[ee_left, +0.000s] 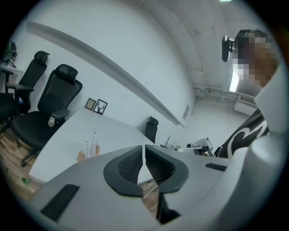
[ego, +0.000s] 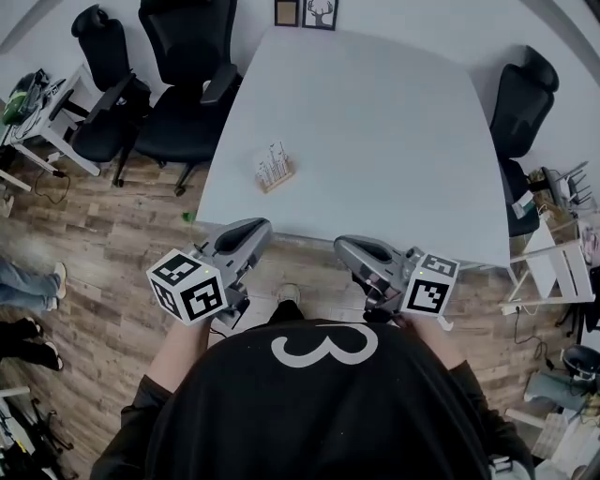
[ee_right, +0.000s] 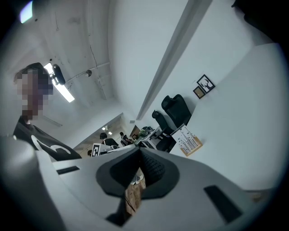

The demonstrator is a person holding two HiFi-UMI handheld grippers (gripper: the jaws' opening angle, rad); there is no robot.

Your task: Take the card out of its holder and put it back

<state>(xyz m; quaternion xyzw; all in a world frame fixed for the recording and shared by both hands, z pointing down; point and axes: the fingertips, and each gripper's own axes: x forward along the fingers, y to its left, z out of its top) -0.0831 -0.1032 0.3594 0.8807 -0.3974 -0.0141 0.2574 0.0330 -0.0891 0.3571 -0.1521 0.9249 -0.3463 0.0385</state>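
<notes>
Head view looks steeply down on a white table [ego: 375, 141] with a small wooden holder [ego: 278, 178] near its front left corner. The card [ego: 274, 161] stands upright in the holder; how many cards stand there cannot be told.

The left hand-held gripper [ego: 255, 228] hangs over the wooden floor [ego: 94, 244], just short of the table's near edge. It points toward the holder but is well apart from it. The right hand-held gripper [ego: 345, 246] is held at about the same height, close to the person's body. It is farther from the holder, which lies ahead and to its left.

In the left gripper view the left hand-held gripper's [ee_left: 143, 155] jaws are pressed together at the tips with nothing between them. The holder [ee_left: 81, 156] and card [ee_left: 93, 143] show beyond them on the table [ee_left: 58, 140], off to the left.

In the right gripper view the right hand-held gripper's [ee_right: 137, 163] jaws are likewise closed on nothing. The holder [ee_right: 195, 148] sits far ahead, to the right of the jaws.

Black office chairs [ego: 178, 84] stand to the left of the table, and two framed pictures [ego: 305, 13] lean at its far edge.
</notes>
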